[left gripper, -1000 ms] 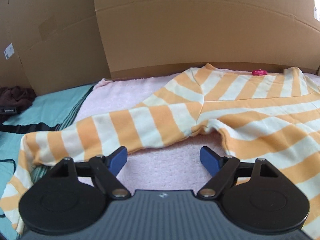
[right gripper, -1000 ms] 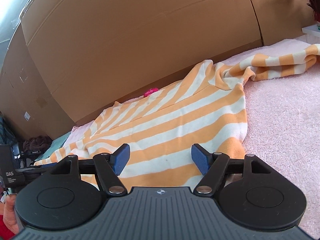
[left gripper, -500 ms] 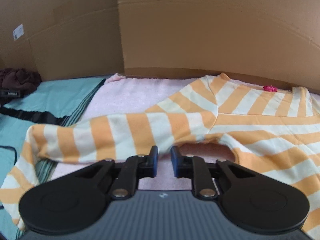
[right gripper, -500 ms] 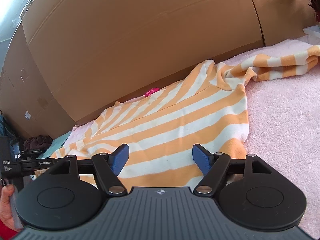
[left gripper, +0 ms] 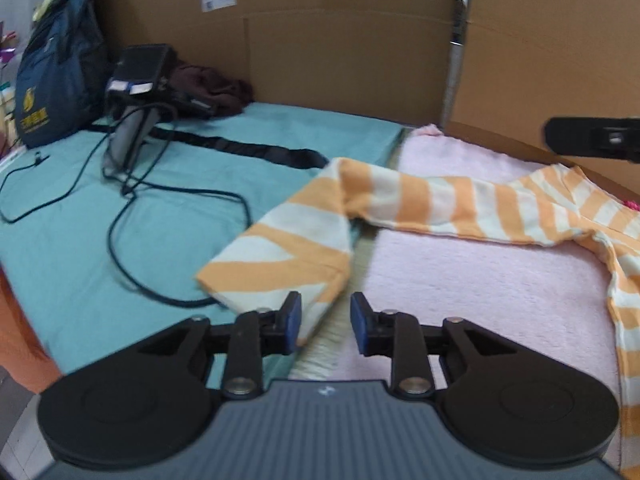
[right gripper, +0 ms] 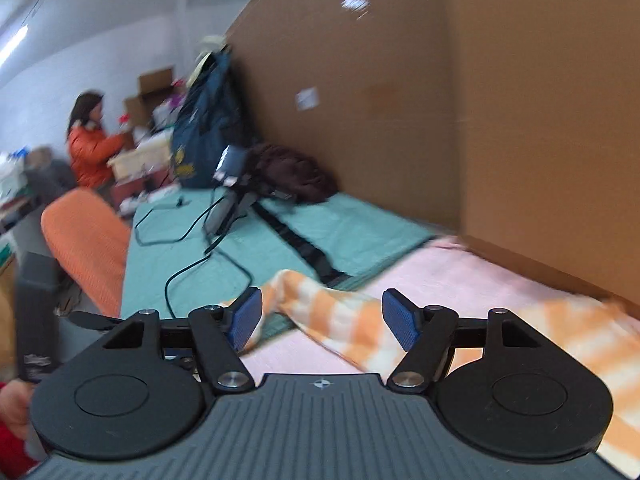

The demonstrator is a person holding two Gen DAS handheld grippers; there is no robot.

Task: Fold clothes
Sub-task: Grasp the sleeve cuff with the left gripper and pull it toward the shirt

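Note:
An orange-and-white striped sweater lies on the pink towel (left gripper: pixel 500 288). Its long sleeve (left gripper: pixel 420 204) runs left, and the folded cuff end (left gripper: pixel 280 256) rests on the teal mat (left gripper: pixel 180 232). My left gripper (left gripper: pixel 325 320) hovers just before that cuff. Its jaws are opening, a corner of the cuff shows between them, and the pads do not press on it. My right gripper (right gripper: pixel 323 320) is open above the same sleeve (right gripper: pixel 344 320), which is blurred, and nothing is gripped.
A cardboard wall (left gripper: pixel 360 60) closes the back. A black device with cables (left gripper: pixel 136 80), a dark blue bag (left gripper: pixel 56 64) and a dark brown garment (left gripper: pixel 208 88) sit far left. An orange chair (right gripper: pixel 84 236) and a seated person (right gripper: pixel 88 140) are beyond the mat. A black tool part (left gripper: pixel 592 140) juts in at right.
The left view swung left from the sweater's body to the cuff; its jaws closed, then partly reopened. The right view swung left and rolled from the hem to the sleeve, jaws still wide.

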